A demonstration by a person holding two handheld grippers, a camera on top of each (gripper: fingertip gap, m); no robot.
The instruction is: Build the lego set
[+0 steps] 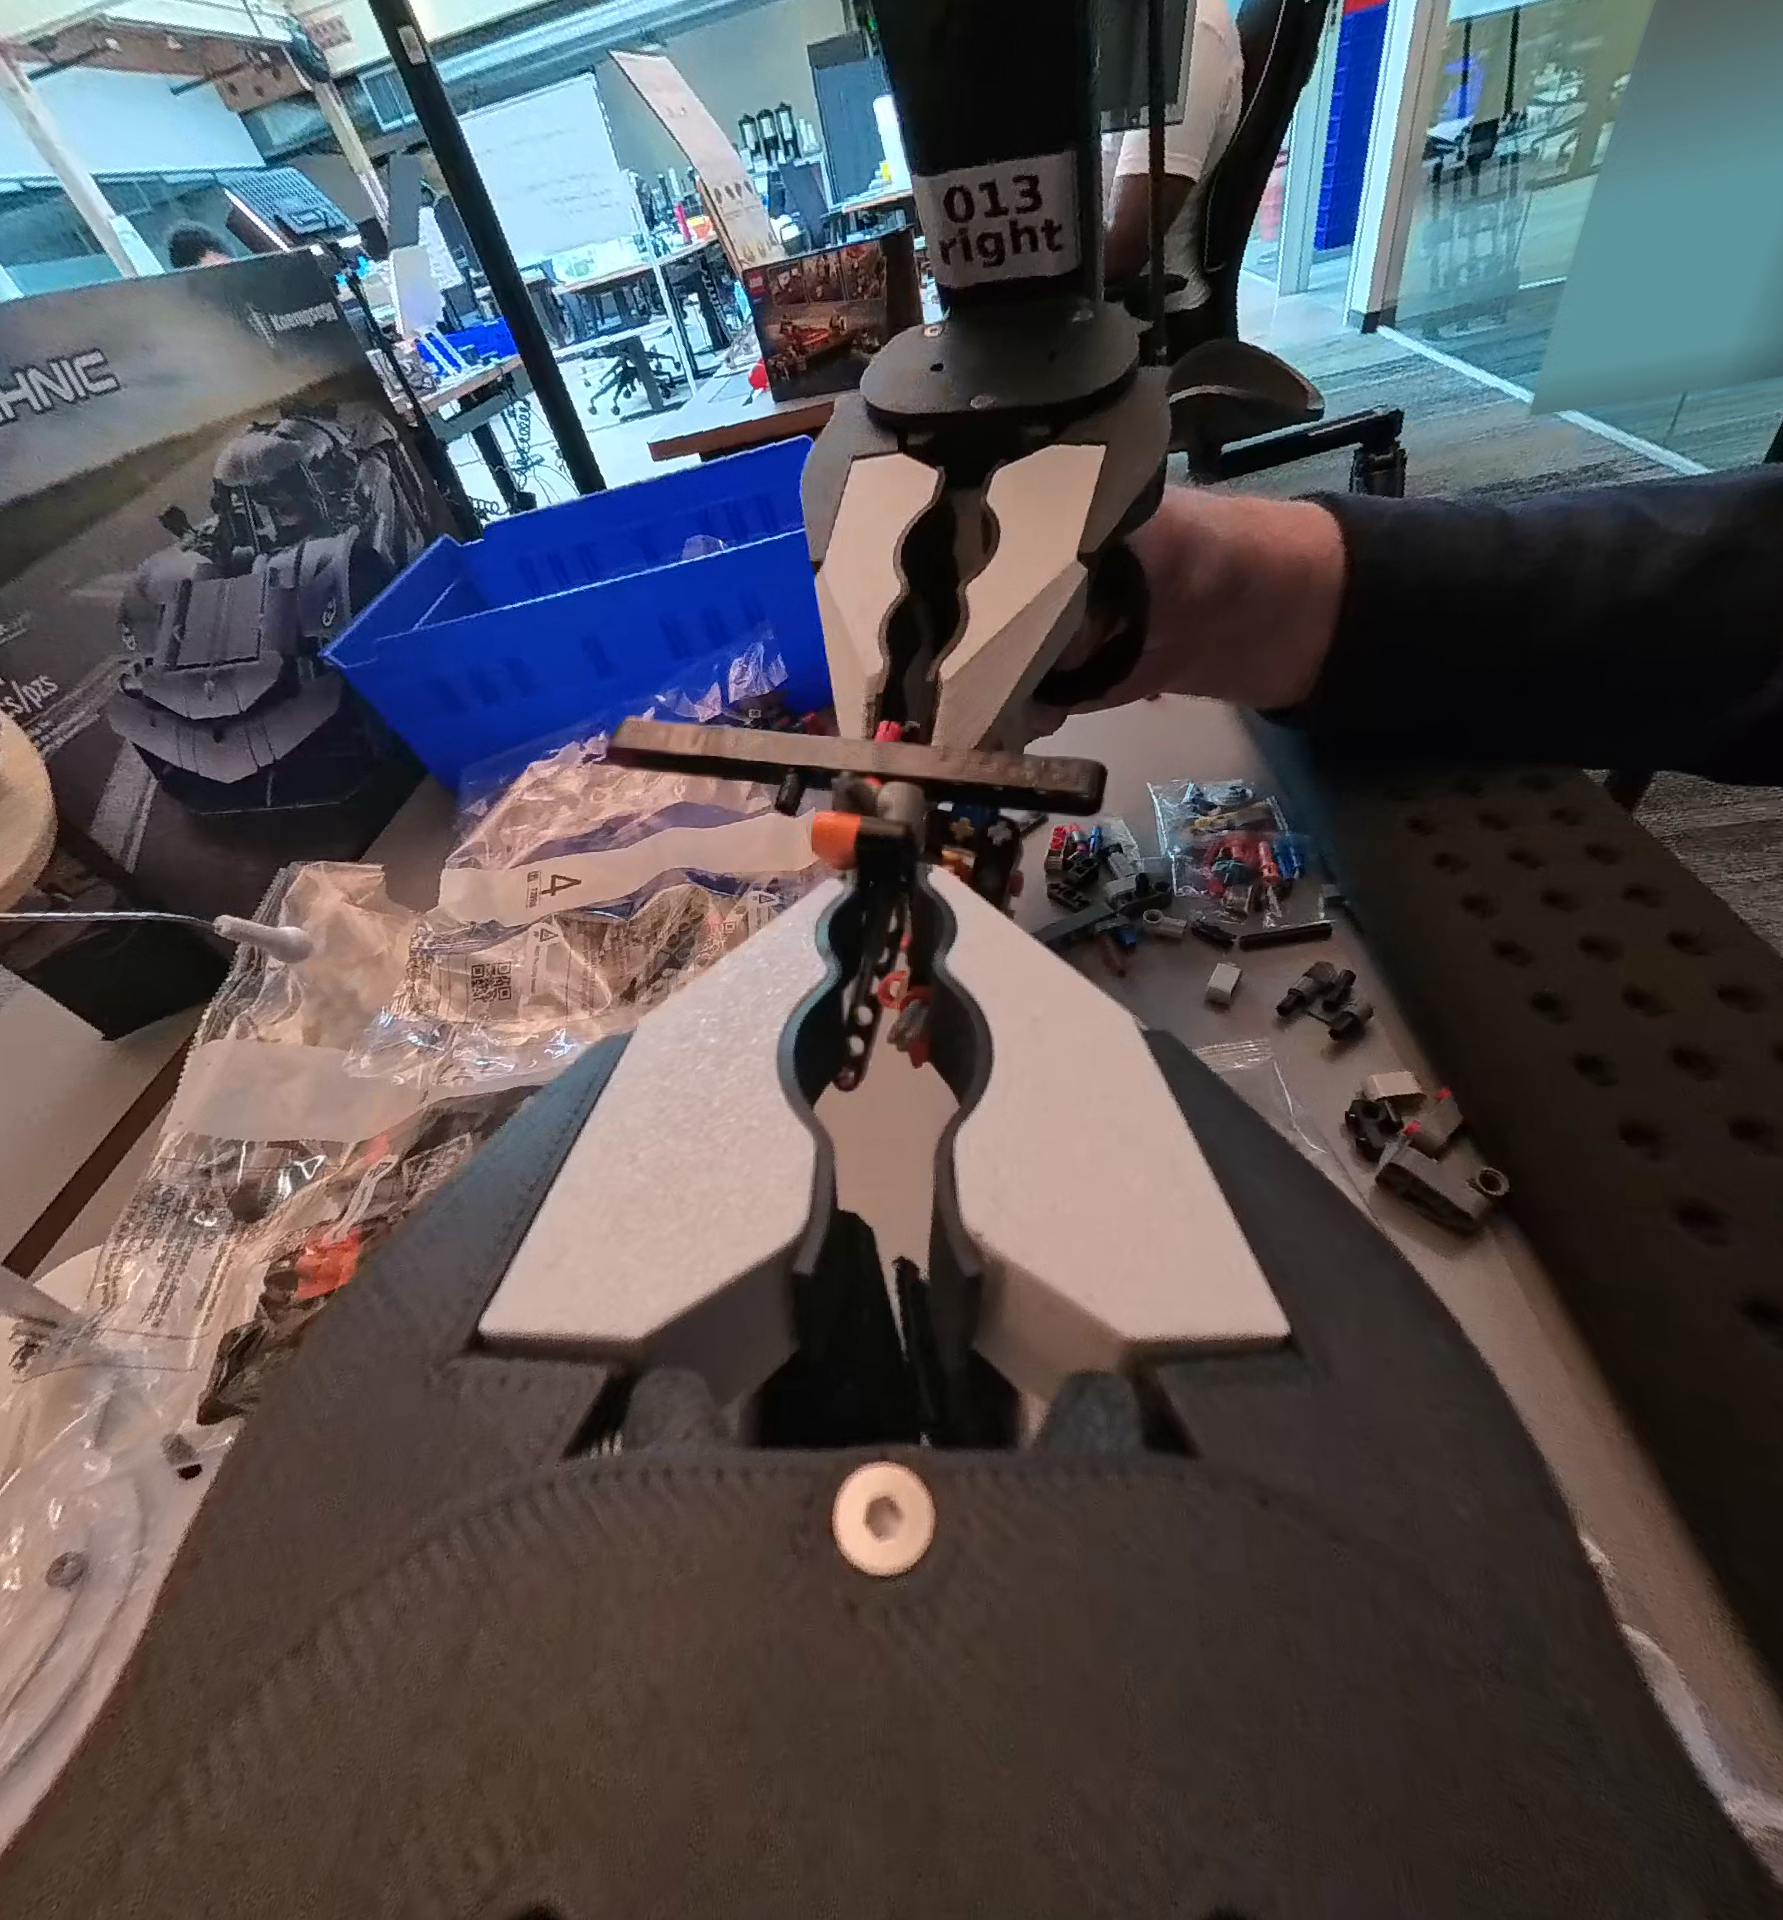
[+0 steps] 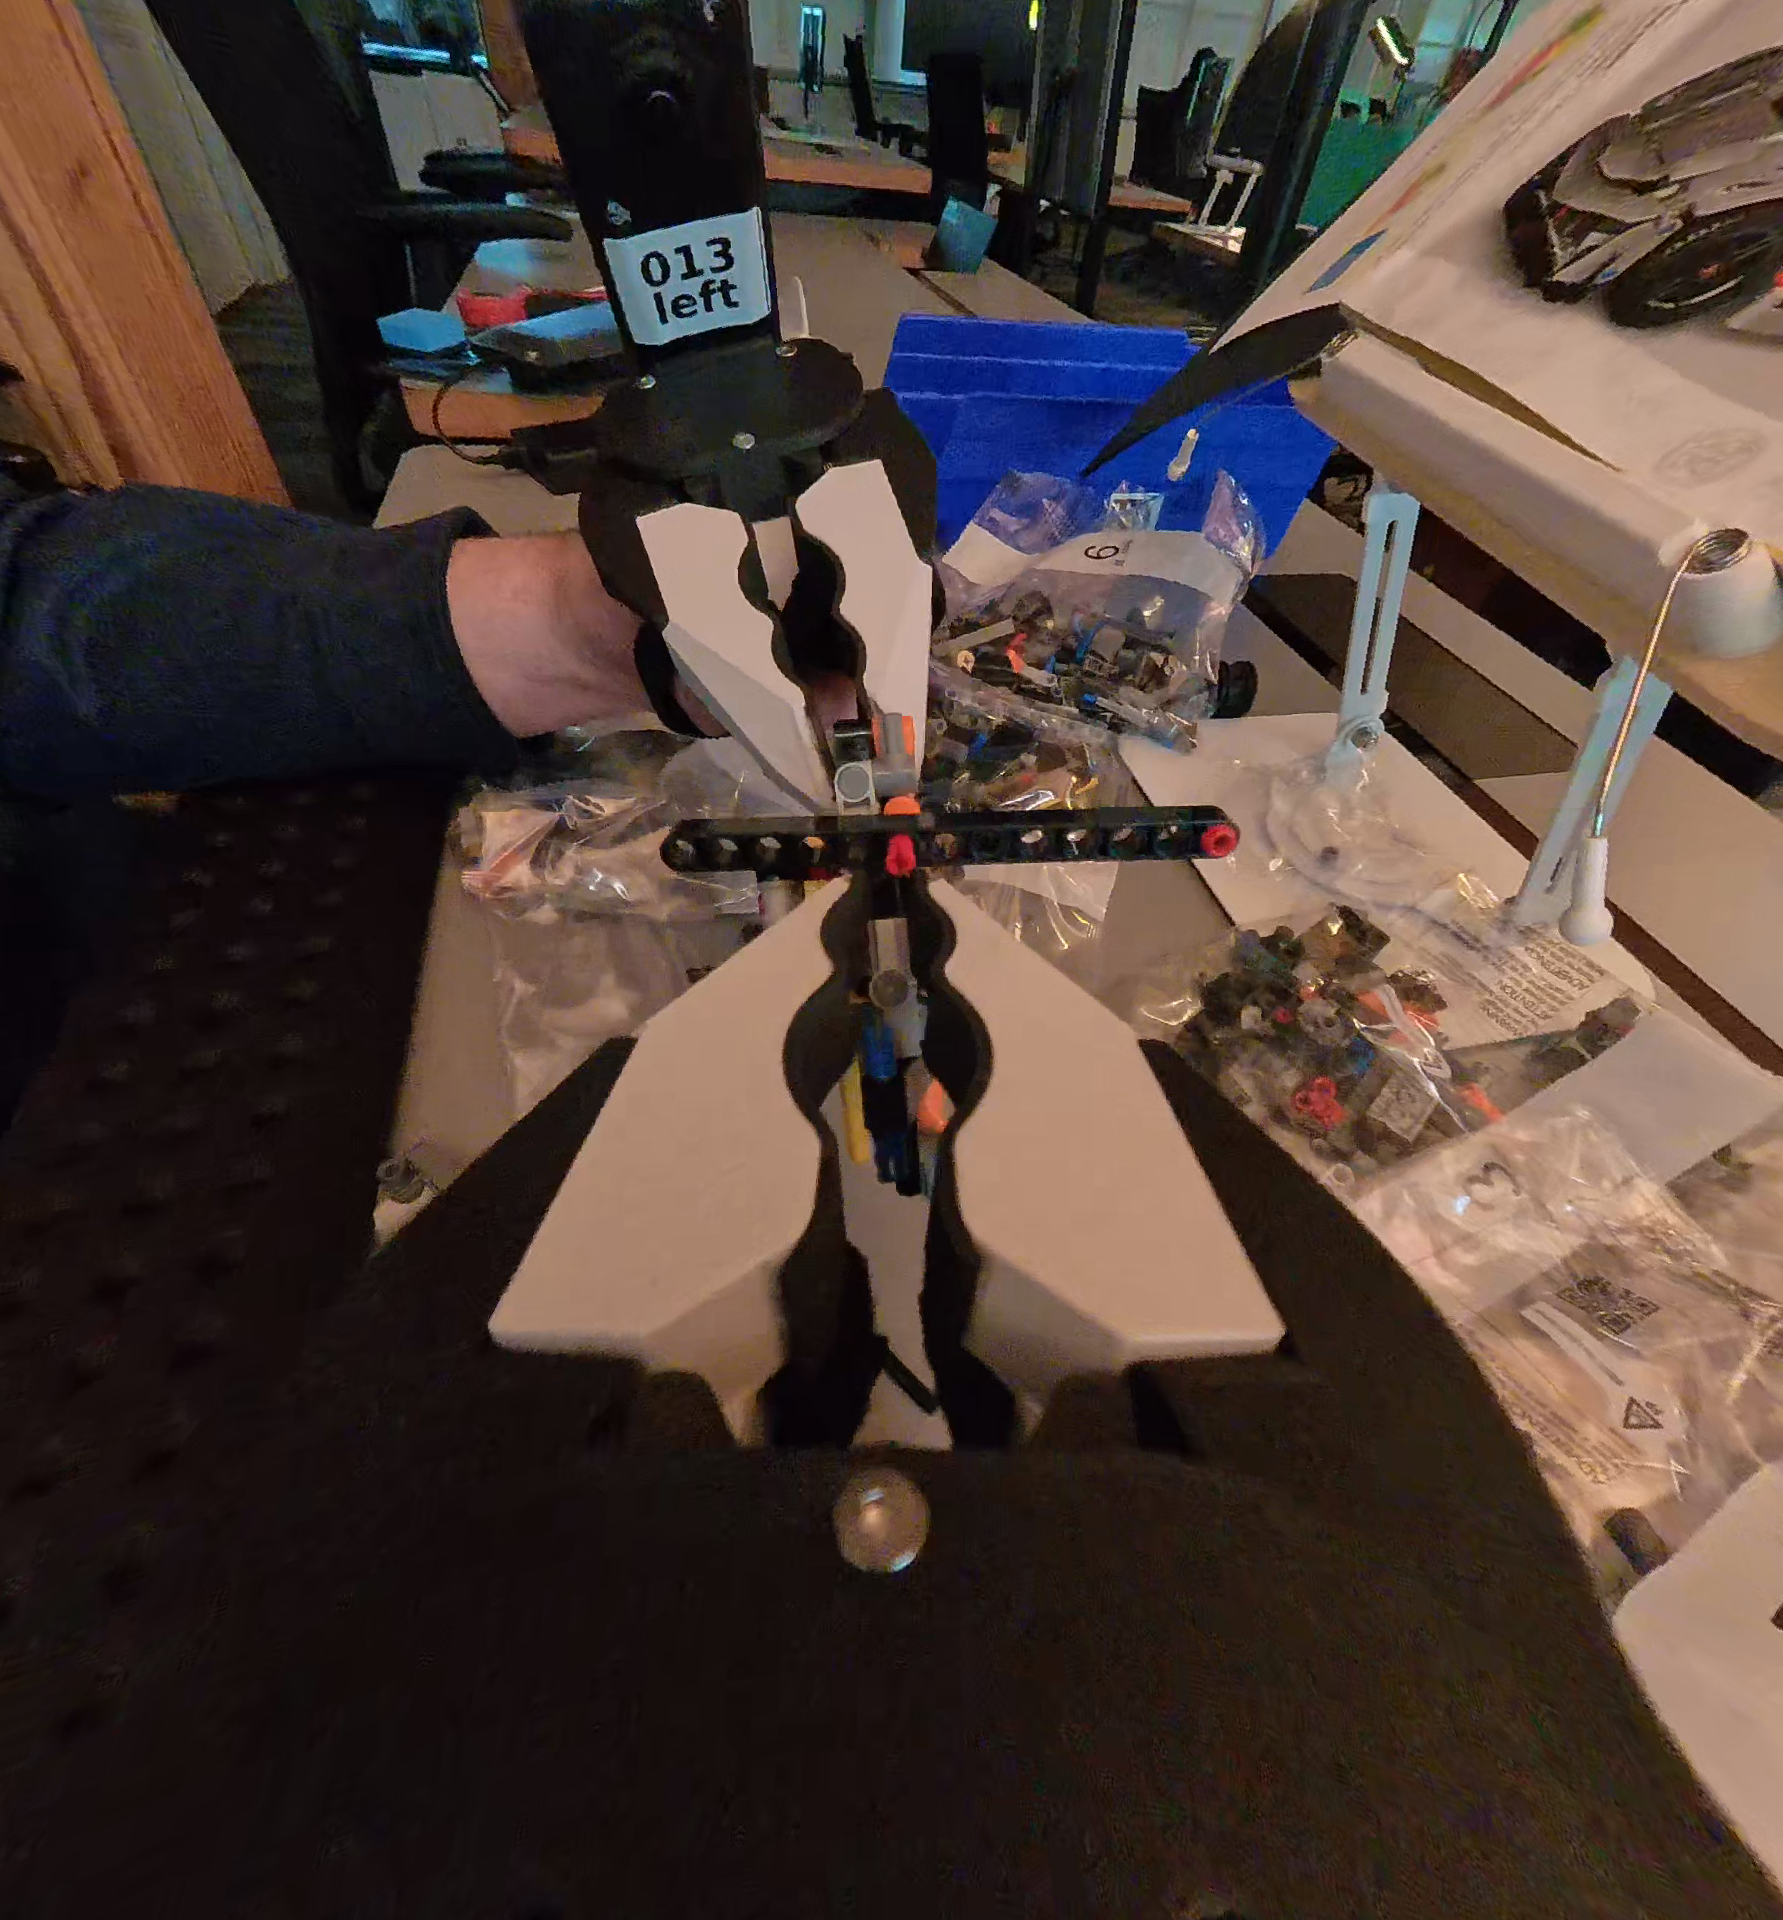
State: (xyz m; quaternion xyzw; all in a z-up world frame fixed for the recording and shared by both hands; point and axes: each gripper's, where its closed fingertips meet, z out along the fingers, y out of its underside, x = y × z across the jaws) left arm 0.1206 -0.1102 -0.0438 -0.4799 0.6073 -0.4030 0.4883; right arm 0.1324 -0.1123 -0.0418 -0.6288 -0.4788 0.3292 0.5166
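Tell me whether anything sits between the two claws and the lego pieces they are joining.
Nothing visible does. The left claw is already shut on a small lego piece, and the right claw is shut on the long black beam. The two pieces meet in mid-air above the table.

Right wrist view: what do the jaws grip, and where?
A lego assembly topped by a long black holed beam, gripped by its multicoloured stem beneath the beam; the left gripper holds its far end.
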